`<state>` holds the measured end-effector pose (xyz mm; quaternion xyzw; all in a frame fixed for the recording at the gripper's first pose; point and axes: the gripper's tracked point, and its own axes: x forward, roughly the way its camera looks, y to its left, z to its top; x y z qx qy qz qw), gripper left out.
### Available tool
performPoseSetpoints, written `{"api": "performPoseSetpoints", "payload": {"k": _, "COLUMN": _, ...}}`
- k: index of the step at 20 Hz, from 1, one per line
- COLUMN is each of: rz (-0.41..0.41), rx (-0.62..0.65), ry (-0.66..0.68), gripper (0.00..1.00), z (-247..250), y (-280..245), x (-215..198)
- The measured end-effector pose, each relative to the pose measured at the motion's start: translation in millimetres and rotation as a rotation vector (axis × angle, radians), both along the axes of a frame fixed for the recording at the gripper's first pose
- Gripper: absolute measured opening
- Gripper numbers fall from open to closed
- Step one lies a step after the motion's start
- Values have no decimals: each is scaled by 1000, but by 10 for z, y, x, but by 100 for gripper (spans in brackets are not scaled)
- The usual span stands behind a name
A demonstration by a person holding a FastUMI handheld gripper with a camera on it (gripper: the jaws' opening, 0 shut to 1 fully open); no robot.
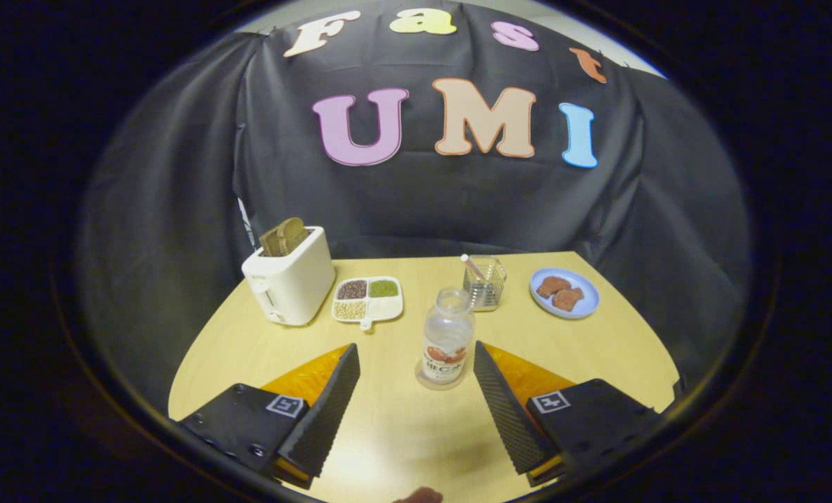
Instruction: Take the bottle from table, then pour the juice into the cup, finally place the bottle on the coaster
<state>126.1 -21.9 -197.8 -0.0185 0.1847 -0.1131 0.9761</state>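
A clear plastic bottle [448, 340] with an orange-and-white label stands upright and uncapped on the wooden table [597, 349]. Under its base lies a round, pale coaster [426, 381]. My gripper [416, 347] is open, its two black ribbed fingers spread wide. The bottle stands just ahead of the fingertips, nearer the right finger [503, 398] and touching neither. Beyond the bottle sits a clear glass cup [485, 285] with a pink straw in it. I cannot tell how much liquid the bottle or the cup holds.
A white toaster [290, 283] with bread slices stands at the back left. Next to it lies a white divided dish [368, 299] of beans and grains. A blue plate [564, 293] with brown pastries sits at the back right. Black cloth walls surround the table.
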Motion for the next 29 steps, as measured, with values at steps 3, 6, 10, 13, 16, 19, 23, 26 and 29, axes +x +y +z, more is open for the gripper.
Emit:
{"api": "performPoseSetpoints", "payload": {"k": 3, "rz": 0, "rx": 16, "ry": -29, "gripper": 100, "z": 329, "y": -87, "x": -27}}
{"api": "performPoseSetpoints", "payload": {"k": 6, "rz": -6, "rx": 10, "ry": -45, "gripper": 100, "z": 626, "y": -221, "x": -107}}
{"api": "performPoseSetpoints", "payload": {"k": 10, "rz": 19, "rx": -3, "ry": -61, "gripper": 100, "z": 940, "y": -317, "x": -161}}
{"api": "performPoseSetpoints", "payload": {"k": 13, "rz": 48, "rx": 9, "ry": -68, "gripper": 100, "z": 1086, "y": -326, "x": -198}}
{"api": "performPoseSetpoints", "payload": {"k": 16, "rz": 52, "rx": 0, "ry": -60, "gripper": 100, "z": 1152, "y": -428, "x": -235}}
{"api": "performPoseSetpoints", "payload": {"k": 19, "rz": 45, "rx": 5, "ry": -66, "gripper": 100, "z": 1229, "y": -509, "x": -259}}
{"api": "performPoseSetpoints", "payload": {"k": 23, "rz": 28, "rx": 14, "ry": -74, "gripper": 100, "z": 1309, "y": -658, "x": -273}}
{"api": "performPoseSetpoints", "payload": {"k": 26, "rz": 18, "rx": 11, "ry": -69, "gripper": 100, "z": 1345, "y": -775, "x": -292}}
{"api": "performPoseSetpoints", "payload": {"k": 29, "rz": 18, "rx": 27, "ry": -64, "gripper": 100, "z": 1349, "y": -817, "x": -311}}
